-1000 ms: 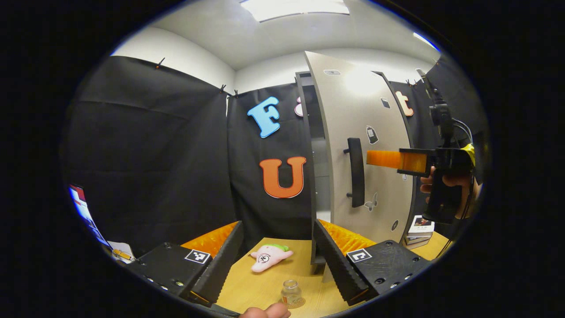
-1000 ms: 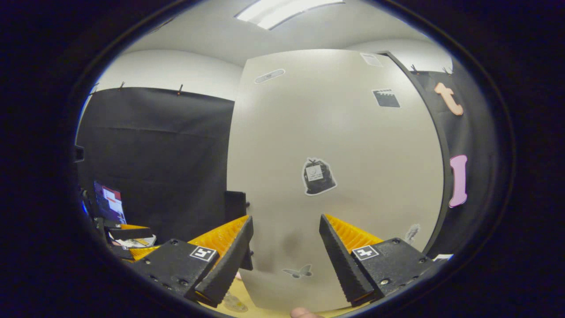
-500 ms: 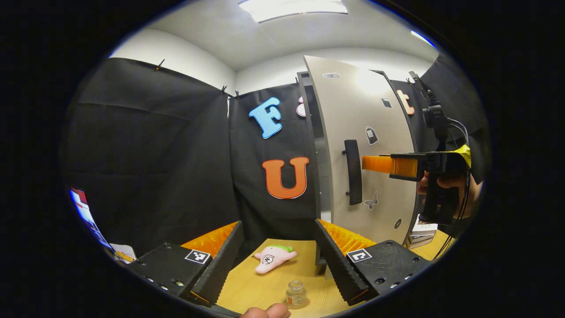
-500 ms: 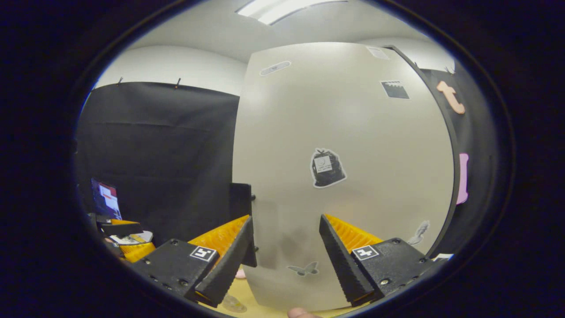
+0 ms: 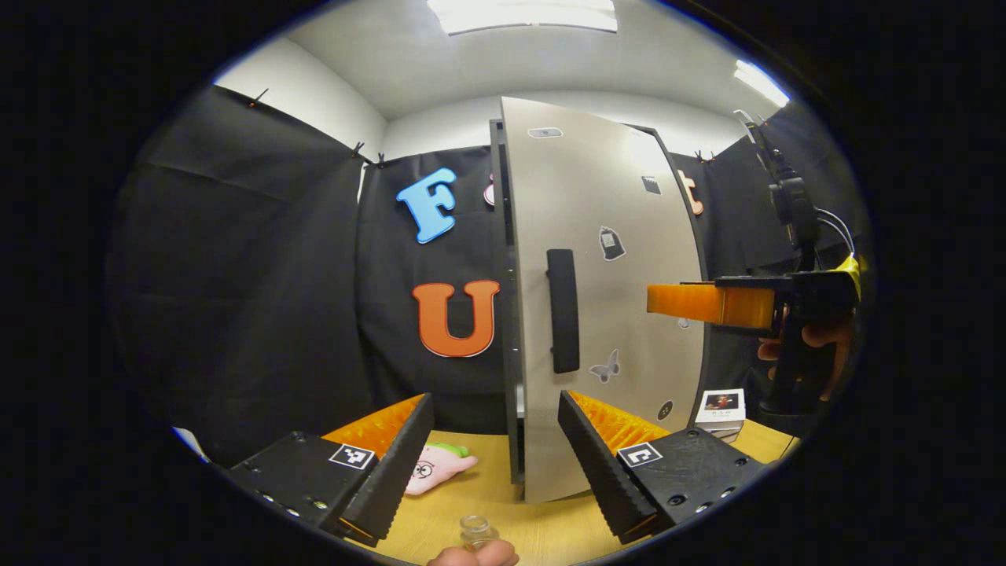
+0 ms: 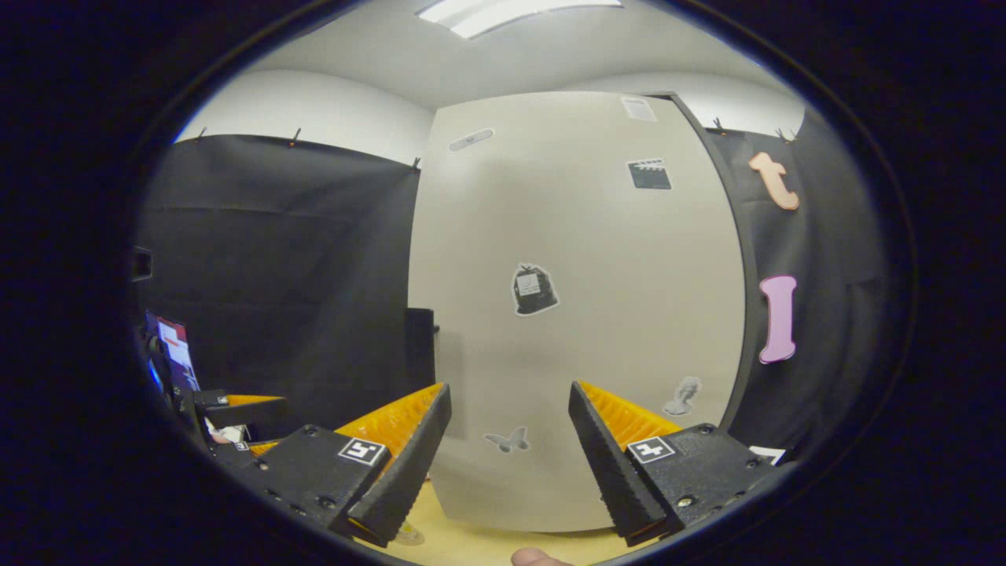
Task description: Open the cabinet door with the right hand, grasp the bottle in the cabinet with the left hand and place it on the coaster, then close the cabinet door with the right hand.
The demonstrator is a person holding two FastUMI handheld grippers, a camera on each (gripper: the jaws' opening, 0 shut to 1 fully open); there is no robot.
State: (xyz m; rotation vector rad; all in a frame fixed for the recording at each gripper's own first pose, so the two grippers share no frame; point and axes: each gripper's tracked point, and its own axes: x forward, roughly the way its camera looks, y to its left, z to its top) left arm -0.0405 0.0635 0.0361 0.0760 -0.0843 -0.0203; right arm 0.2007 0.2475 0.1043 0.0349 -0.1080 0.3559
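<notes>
The bottle stands at the bench's near edge, so the left gripper is spread and empty. The right gripper, fingers apart, faces the nearly shut cabinet door, seemingly to press it home.

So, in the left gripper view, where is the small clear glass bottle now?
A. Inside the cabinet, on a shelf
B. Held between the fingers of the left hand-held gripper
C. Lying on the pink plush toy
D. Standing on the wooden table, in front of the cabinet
D: the small clear glass bottle stands on the light wooden table, before the grey cabinet door, apart from the left hand-held gripper, whose fingers are spread.
</notes>
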